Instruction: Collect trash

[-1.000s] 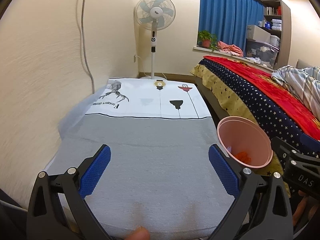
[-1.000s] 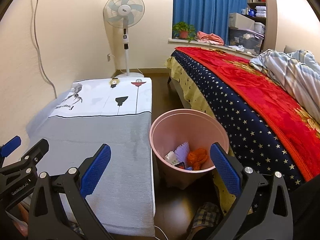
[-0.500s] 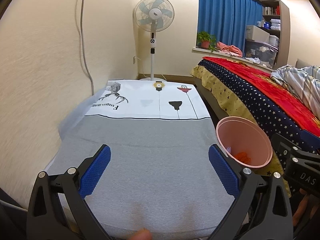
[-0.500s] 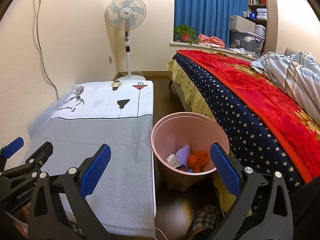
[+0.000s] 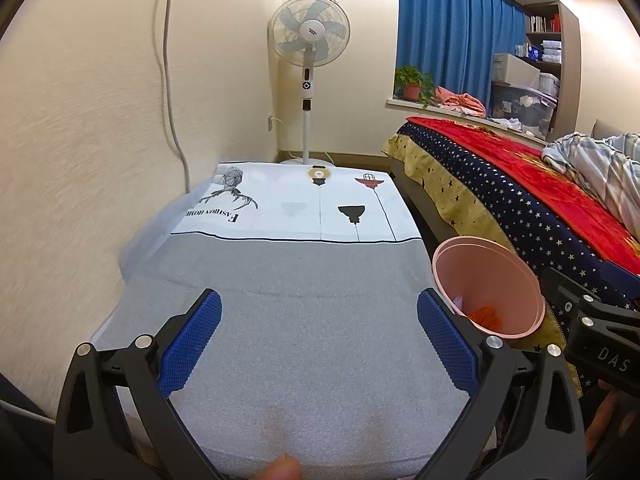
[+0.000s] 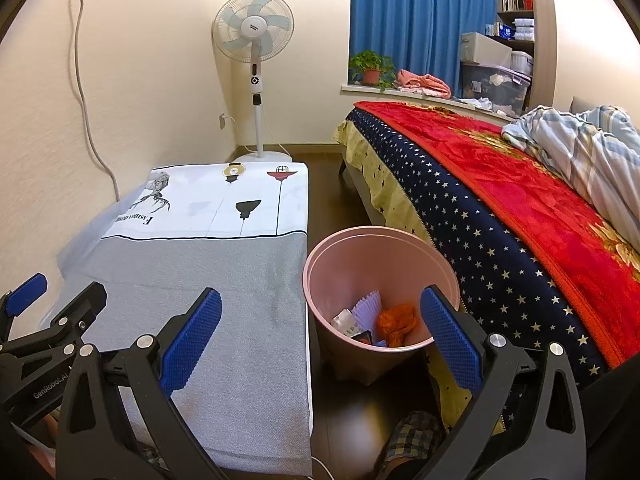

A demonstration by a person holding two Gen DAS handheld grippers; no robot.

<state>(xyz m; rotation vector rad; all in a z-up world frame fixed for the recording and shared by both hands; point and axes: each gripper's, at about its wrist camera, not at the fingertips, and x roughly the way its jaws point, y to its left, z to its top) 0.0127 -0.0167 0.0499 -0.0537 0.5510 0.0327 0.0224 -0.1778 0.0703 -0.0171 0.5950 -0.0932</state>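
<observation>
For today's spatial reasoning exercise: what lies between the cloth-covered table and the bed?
In the right wrist view, the pink trash bin stands on the dark floor between the table and the bed; beyond it, the floor is bare.

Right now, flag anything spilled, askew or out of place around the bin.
Nothing stands out: the round pink plastic bin stands upright on the floor, with crumpled orange trash inside and none visibly spilled.
</observation>
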